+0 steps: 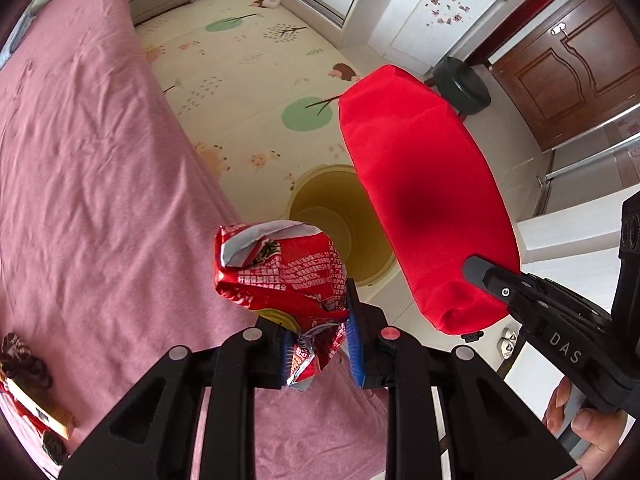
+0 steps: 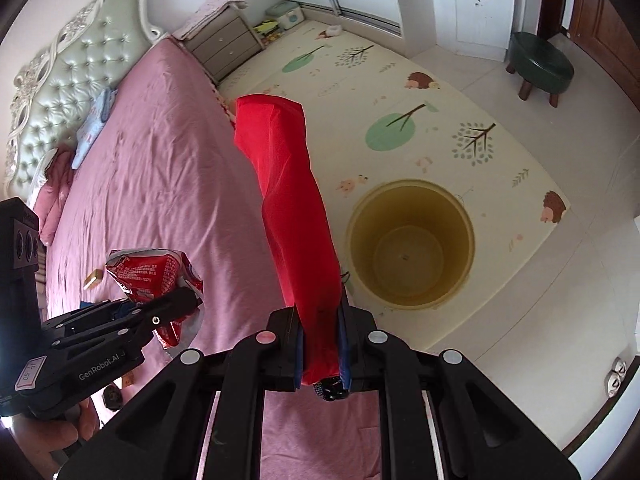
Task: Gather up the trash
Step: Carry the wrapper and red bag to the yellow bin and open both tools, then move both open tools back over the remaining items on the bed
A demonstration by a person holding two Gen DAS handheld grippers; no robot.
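My left gripper (image 1: 320,344) squeezes a wrapper (image 1: 280,272), my right gripper (image 2: 322,348) a red bag (image 2: 292,200); the bin (image 2: 410,196) at one o'clock looks empty.

The bin (image 2: 410,244) stands on the play mat (image 2: 460,120) beside the bed (image 2: 152,160), apparently right of it.

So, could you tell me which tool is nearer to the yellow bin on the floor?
Right. The right tool, gripping the red bag, sits beside the bin; the left tool, holding the wrapper, is farther over the bed.
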